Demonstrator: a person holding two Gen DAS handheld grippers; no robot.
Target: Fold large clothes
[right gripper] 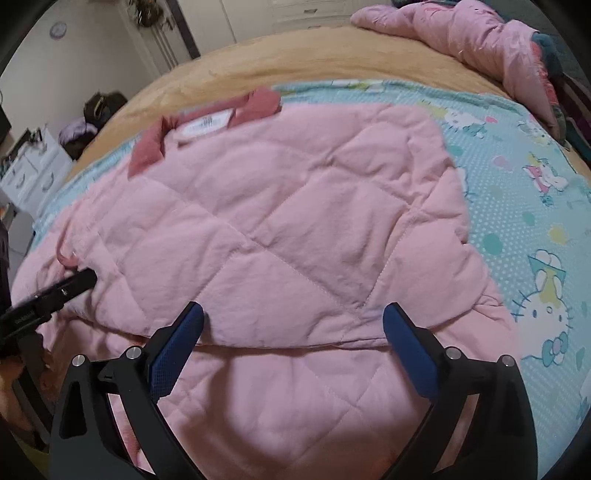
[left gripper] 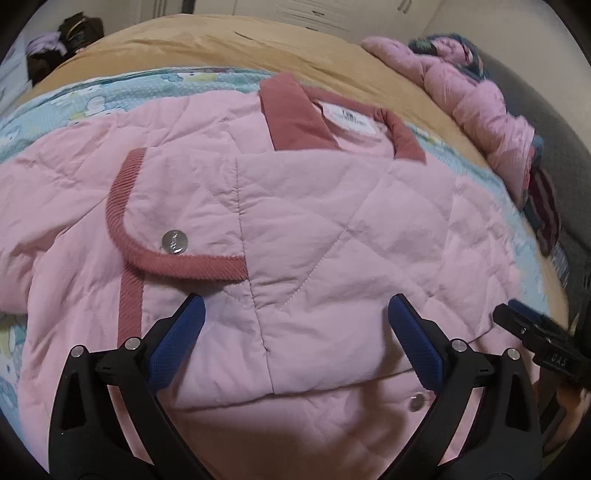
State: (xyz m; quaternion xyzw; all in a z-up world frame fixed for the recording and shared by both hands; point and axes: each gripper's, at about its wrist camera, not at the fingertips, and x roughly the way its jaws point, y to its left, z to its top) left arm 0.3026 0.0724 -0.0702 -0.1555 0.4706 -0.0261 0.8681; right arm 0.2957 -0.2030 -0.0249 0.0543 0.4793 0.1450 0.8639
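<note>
A pink quilted jacket (left gripper: 295, 206) lies spread on a bed, on top of a light-blue cartoon-print sheet (right gripper: 524, 192) that covers a tan blanket (left gripper: 229, 44). The jacket's darker rose collar (left gripper: 291, 110) points toward the far side of the bed, with a white label (left gripper: 349, 120) showing inside it. In the left wrist view a rose-trimmed pocket flap (left gripper: 155, 221) with a silver snap (left gripper: 174, 242) sits to the left of the front seam, and a second snap (left gripper: 417, 401) shows near the lower hem. The left gripper (left gripper: 295, 310) hangs just above the jacket's front with its jaws wide apart and nothing between the blue pads (left gripper: 177, 343). The right gripper (right gripper: 293, 317) hangs over a folded edge of the same jacket, its jaws likewise wide apart and clamped on nothing. A crumpled pink padded garment (right gripper: 461, 37) lies at the far right corner of the bed, well apart from the jacket. A dark bag (left gripper: 79, 29) sits beyond the bed's far left side.
</note>
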